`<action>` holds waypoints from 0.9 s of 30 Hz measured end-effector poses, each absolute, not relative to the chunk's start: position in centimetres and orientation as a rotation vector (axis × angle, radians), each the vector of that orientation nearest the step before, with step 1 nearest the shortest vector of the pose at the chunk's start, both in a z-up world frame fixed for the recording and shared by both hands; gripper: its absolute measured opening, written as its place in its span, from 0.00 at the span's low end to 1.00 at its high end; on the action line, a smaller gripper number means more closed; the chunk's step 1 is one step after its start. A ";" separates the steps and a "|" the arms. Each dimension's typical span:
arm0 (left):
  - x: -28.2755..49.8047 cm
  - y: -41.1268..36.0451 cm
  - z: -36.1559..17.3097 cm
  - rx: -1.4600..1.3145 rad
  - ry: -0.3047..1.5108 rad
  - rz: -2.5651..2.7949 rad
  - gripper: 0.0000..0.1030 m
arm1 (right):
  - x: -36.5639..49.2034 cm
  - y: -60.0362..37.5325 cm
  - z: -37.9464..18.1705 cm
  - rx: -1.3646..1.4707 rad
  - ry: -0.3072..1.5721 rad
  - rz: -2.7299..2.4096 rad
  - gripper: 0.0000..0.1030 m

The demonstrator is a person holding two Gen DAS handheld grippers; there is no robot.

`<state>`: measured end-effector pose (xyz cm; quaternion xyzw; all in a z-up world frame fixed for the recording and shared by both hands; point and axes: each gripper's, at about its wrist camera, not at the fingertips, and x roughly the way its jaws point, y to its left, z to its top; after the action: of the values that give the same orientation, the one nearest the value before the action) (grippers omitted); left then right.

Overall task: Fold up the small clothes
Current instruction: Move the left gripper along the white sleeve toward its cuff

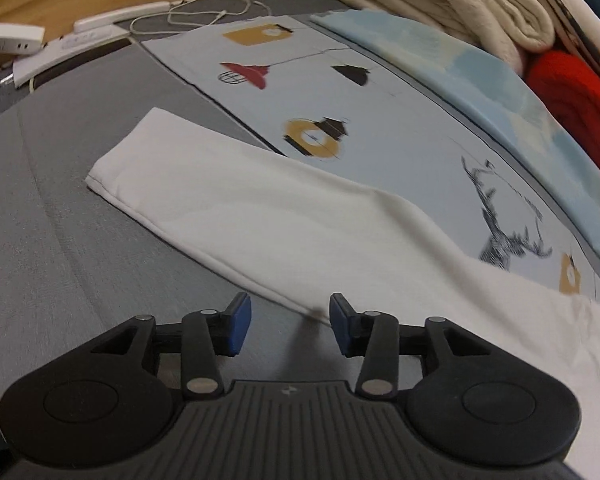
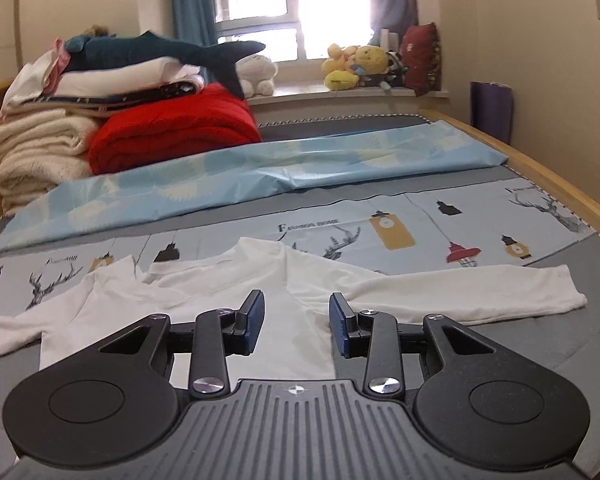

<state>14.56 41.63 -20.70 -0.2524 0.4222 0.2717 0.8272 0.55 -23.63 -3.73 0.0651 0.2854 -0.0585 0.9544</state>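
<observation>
White long-sleeved shirt [image 2: 228, 292] lies spread flat on the bed, body across the grey mattress cover [image 2: 560, 352] and its upper part over a pale-blue printed sheet [image 2: 440, 216] with lantern and deer motifs. One sleeve [image 2: 480, 292] runs out straight from the shirt body to the right in the right wrist view, cuff resting on the grey cover; the other sleeve trails off toward the left edge of that view.

Right gripper [image 2: 296, 326]: jaws wide apart, blue pads [image 2: 256, 320] empty, holding nothing. It hovers over the shirt body, near where the outstretched sleeve joins it. Contact with the cloth cannot be told.

Left gripper [image 1: 290, 326]: jaws likewise spread wide, nothing between the pads [image 1: 240, 318]. It sits at the hem edge of a sleeve [image 1: 236, 216], which runs diagonally away from it; the right-hand pad is just beside the sleeve's seam edge, the left one over bare grey cover. View is slightly blurred.

Beyond the shirt, past the printed sheet: a light-blue folded sheet [image 2: 260, 172], then a red blanket [image 2: 172, 132] and cream blanket [image 2: 32, 148] stacked with other folded linen, a dark plush shark [image 2: 172, 50] on top. Plush toys [image 2: 356, 64] on the windowsill. In the left wrist view, white power strips [image 1: 100, 26] and a cable [image 1: 204, 14] lie at the far end of the mattress from the sleeve.
</observation>
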 end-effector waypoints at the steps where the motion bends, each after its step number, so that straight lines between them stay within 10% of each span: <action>1: 14.5 42.3 -20.9 -0.555 0.898 0.583 0.50 | 0.8 -23.1 -3.8 0.123 0.585 -0.114 0.36; 27: 13.9 47.7 -22.5 -0.682 0.882 0.759 0.67 | 1.8 -19.2 -2.9 0.097 0.606 -0.058 0.40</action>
<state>13.92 47.66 -22.45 -0.3159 0.4085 0.3514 0.7809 1.77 -19.23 -2.93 0.0477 0.2980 -0.0283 0.9529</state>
